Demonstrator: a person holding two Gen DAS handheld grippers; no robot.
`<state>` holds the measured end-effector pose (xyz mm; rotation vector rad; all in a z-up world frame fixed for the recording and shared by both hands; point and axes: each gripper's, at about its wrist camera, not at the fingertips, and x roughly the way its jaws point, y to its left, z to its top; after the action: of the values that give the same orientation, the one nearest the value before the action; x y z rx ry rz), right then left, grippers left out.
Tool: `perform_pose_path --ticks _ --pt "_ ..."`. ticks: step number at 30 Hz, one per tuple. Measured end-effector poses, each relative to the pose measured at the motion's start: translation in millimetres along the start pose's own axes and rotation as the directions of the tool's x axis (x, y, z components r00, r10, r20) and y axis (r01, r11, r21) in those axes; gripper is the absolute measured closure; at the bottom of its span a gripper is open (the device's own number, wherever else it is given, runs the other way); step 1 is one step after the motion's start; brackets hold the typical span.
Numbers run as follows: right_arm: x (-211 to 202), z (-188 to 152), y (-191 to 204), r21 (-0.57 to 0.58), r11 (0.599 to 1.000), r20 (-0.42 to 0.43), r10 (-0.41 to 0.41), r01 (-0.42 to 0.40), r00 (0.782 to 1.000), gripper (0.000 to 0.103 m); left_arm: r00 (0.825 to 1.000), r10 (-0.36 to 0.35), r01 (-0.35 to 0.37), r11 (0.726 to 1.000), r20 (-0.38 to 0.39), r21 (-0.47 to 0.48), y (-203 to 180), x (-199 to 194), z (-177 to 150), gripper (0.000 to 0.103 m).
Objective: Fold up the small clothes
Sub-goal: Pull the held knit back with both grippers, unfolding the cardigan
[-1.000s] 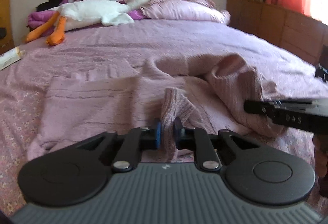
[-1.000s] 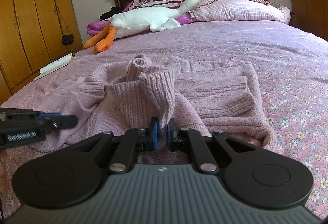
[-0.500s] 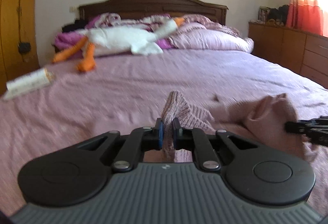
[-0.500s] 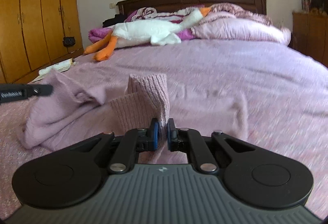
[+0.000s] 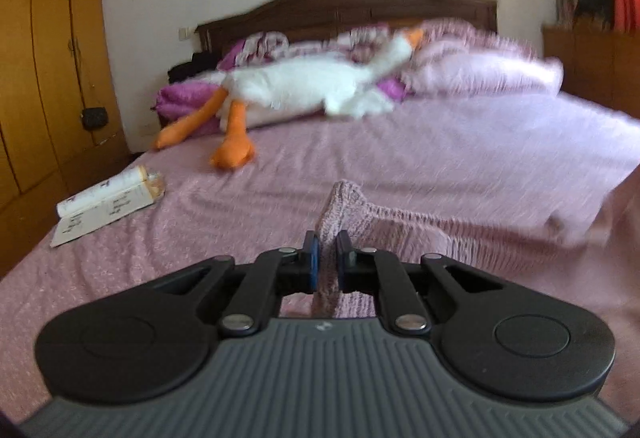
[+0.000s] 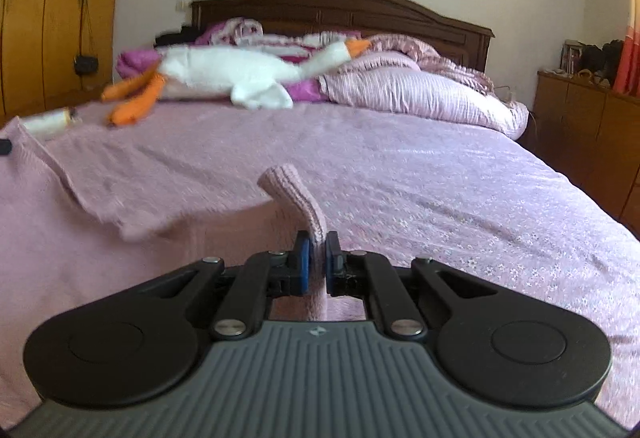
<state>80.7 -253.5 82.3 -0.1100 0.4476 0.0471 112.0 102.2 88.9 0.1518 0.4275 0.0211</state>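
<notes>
A pale pink knitted sweater (image 5: 420, 234) is held up off the bed and stretched between both grippers. My left gripper (image 5: 327, 258) is shut on a bunched edge of the knit, which spreads away to the right of that view. My right gripper (image 6: 314, 254) is shut on another edge of the sweater (image 6: 120, 205); a ribbed tip pokes up above its pads, and the cloth spreads to the left, with a flap hanging over. The left gripper's tip (image 6: 5, 146) shows at the far left edge of the right wrist view.
The bed (image 6: 460, 197) has a pink flowered cover. A white plush goose (image 6: 236, 75) with orange feet lies by the pillows (image 6: 420, 93) and headboard. An open book (image 5: 108, 203) lies near the bed's left edge. Wooden wardrobe at left, dresser (image 6: 588, 133) at right.
Both grippers rose and pulled apart with the sweater in them. The crumpled heap came off the bed and now spreads taut between them. Both views tipped up toward the headboard.
</notes>
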Motion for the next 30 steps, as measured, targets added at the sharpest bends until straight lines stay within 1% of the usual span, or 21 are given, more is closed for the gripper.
perform_pose_path --ticks 4,5,7,9,11,12,13,14,15,17,19,22,25,28,30 --pt "38 -10 -5 -0.005 1.0 -0.091 -0.002 0.002 0.996 0.096 0.995 0.041 -0.037 0.998 -0.091 0.051 -2 33 -23 0.092" --pt "50 -14 -8 0.015 1.0 -0.122 0.013 -0.011 0.992 0.096 0.992 0.046 -0.041 0.998 -0.114 0.05 -1 39 -29 0.092" --pt "64 -19 -14 0.047 0.998 -0.147 0.039 -0.032 0.988 0.095 0.986 0.057 -0.053 0.998 -0.156 0.031 3 50 -40 0.09" --pt "77 -20 -20 0.062 0.998 -0.175 0.033 -0.022 0.984 0.094 0.983 0.056 -0.054 0.998 -0.173 0.017 6 54 -46 0.089" --pt "87 -18 -30 0.113 0.993 -0.192 0.043 -0.022 0.981 0.091 0.985 0.048 -0.048 0.999 -0.167 0.006 9 52 -45 0.088" --pt "89 -17 -36 0.149 0.989 -0.198 0.05 -0.02 0.979 0.087 0.985 0.041 -0.042 0.999 -0.169 0.002 11 51 -44 0.086" --pt "90 -15 -41 0.183 0.983 -0.201 0.052 -0.015 0.978 0.078 0.984 0.039 -0.041 0.999 -0.175 -0.006 13 51 -44 0.084" --pt "90 -14 -46 0.203 0.979 -0.2 0.05 -0.009 0.979 0.073 0.983 0.035 -0.039 0.999 -0.18 -0.02 15 49 -43 0.078" --pt "89 -12 -50 0.222 0.975 -0.193 0.043 0.001 0.98 0.063 0.983 0.032 -0.039 0.999 -0.182 -0.035 17 47 -42 0.073" --pt "82 -11 -54 0.243 0.97 -0.181 0.042 0.003 0.983 0.062 0.983 0.023 -0.036 0.997 -0.183 -0.068 23 43 -39 0.068" --pt "72 -8 -53 0.257 0.966 -0.161 0.07 -0.027 0.984 0.062 0.984 0.003 -0.02 0.996 -0.176 -0.091 27 35 -36 0.068" --pt "54 -7 -41 0.235 0.968 -0.132 0.12 -0.087 0.984 0.062 0.988 -0.02 0.004 0.994 -0.152 -0.105 28 18 -30 0.068" --pt "43 -8 -24 0.194 0.966 -0.138 0.198 -0.17 0.97 0.062 0.989 -0.073 0.055 0.989 -0.129 -0.137 27 0 -26 0.066" --pt "44 -12 -4 0.135 0.962 -0.167 0.257 -0.236 0.952 0.062 0.981 -0.156 0.138 0.979 -0.114 -0.153 17 -10 -24 0.066" --pt "52 -15 10 0.083 0.969 -0.198 0.243 -0.231 0.95 0.062 0.97 -0.214 0.194 0.969 -0.12 -0.154 9 -9 -25 0.066"
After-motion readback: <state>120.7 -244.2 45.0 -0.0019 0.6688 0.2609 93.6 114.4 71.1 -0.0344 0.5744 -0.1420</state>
